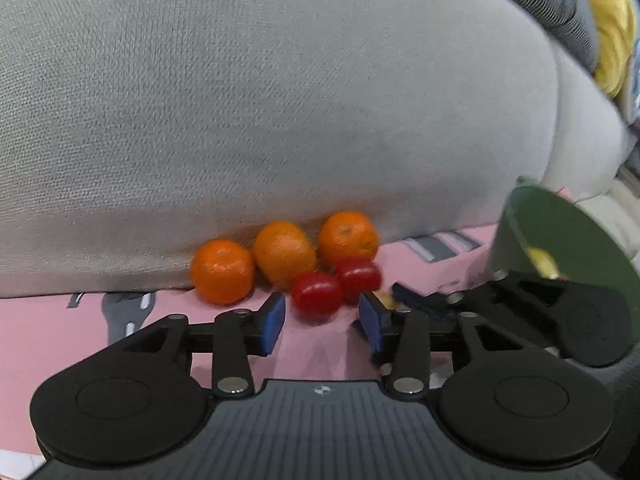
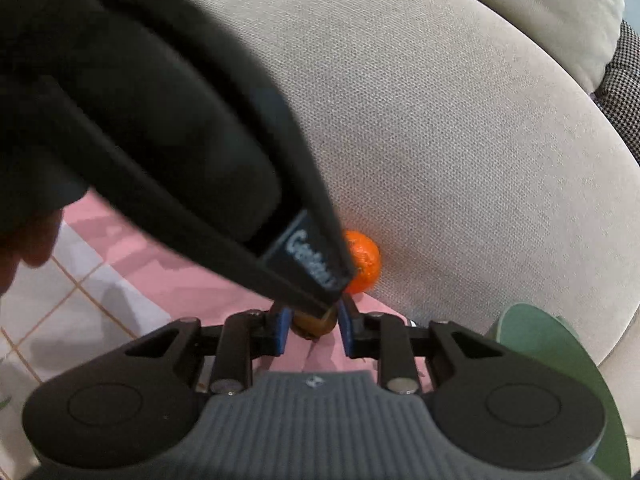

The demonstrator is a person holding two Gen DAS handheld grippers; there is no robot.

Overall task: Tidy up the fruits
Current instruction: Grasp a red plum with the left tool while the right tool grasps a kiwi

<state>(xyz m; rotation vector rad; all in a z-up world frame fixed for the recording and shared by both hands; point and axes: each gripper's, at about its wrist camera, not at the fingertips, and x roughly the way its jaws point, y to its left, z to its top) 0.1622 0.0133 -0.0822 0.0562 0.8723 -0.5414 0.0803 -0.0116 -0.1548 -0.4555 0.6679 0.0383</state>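
Observation:
Three oranges [image 1: 282, 252] lie in a row against the grey cushion, with two red tomatoes [image 1: 318, 293] just in front of them on the pink cloth. My left gripper [image 1: 322, 322] is open, its blue pads on either side of the near tomato, just short of it. My right gripper [image 2: 313, 330] is closed on a small yellow-brown fruit [image 2: 314, 323], partly hidden by the left gripper's body [image 2: 180, 152]. One orange [image 2: 362, 261] shows beyond it. The right gripper also shows in the left wrist view [image 1: 520, 308]. A green bowl [image 1: 576, 240] holds a yellow fruit [image 1: 542, 262].
A large grey cushion [image 1: 280, 100] rises right behind the fruit. The pink patterned cloth [image 1: 48, 340] covers the surface. The green bowl also shows in the right wrist view [image 2: 560, 344] at lower right. A tiled white area [image 2: 60, 304] lies at left. A yellow item [image 1: 608, 20] is far right.

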